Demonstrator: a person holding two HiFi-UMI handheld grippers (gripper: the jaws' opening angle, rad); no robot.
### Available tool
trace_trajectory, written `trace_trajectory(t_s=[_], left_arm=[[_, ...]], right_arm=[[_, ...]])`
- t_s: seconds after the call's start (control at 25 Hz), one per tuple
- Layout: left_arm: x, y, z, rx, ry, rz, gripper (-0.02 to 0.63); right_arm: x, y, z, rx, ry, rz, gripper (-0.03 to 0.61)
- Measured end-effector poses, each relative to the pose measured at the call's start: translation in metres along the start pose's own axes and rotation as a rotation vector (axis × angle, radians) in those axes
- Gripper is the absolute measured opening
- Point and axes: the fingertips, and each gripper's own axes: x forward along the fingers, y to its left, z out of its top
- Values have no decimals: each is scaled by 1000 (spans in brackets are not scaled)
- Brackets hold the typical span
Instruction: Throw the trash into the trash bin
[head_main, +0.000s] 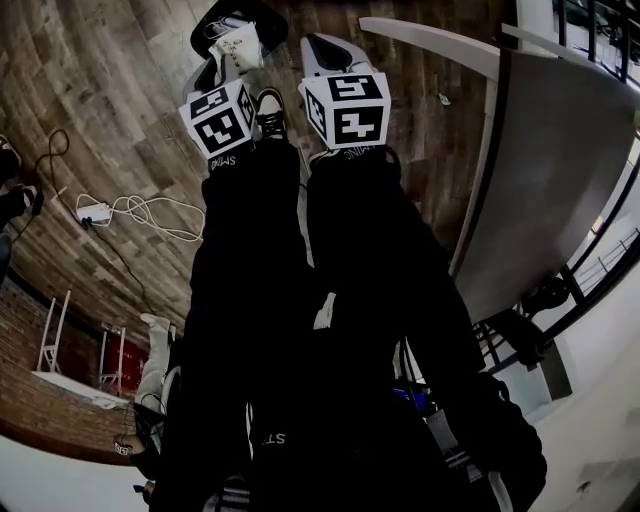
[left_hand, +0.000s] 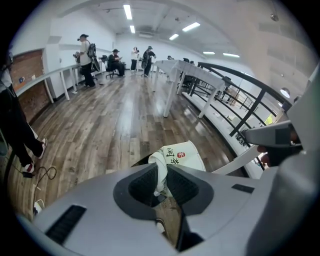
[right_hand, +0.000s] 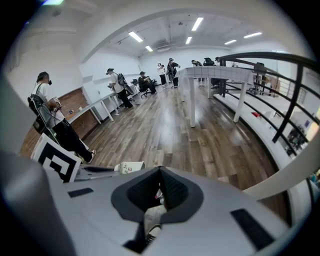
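Observation:
The trash is a crumpled white paper bag (left_hand: 181, 156) with dark print and a red stamp. My left gripper (left_hand: 161, 176) is shut on its twisted top edge. In the head view the bag (head_main: 238, 45) hangs at the tip of the left gripper (head_main: 232, 55), over a dark round-rimmed shape (head_main: 240, 18) on the floor that looks like the bin. My right gripper (head_main: 325, 48) is alongside, to the right, pointing down. Its jaws (right_hand: 160, 186) are shut with nothing between them. The right gripper view also shows the bag (right_hand: 129, 167) at its left.
A white table (head_main: 540, 170) curves along the right, with a dark railing (left_hand: 240, 102) beyond it. A white power strip with cable (head_main: 95, 212) lies on the wood floor at left. Several people (left_hand: 85, 55) stand far off. My own shoe (head_main: 270, 105) shows below the grippers.

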Motion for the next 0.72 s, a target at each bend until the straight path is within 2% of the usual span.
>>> trace_trajectory(t_s=[0.44, 0.72], left_arm=[[67, 26, -35, 9, 60, 35, 61], [94, 30, -47, -16, 96, 54, 61]], right_arm=[[50, 2, -38, -25, 58, 42, 15], [62, -8, -50, -8, 78, 39, 15]])
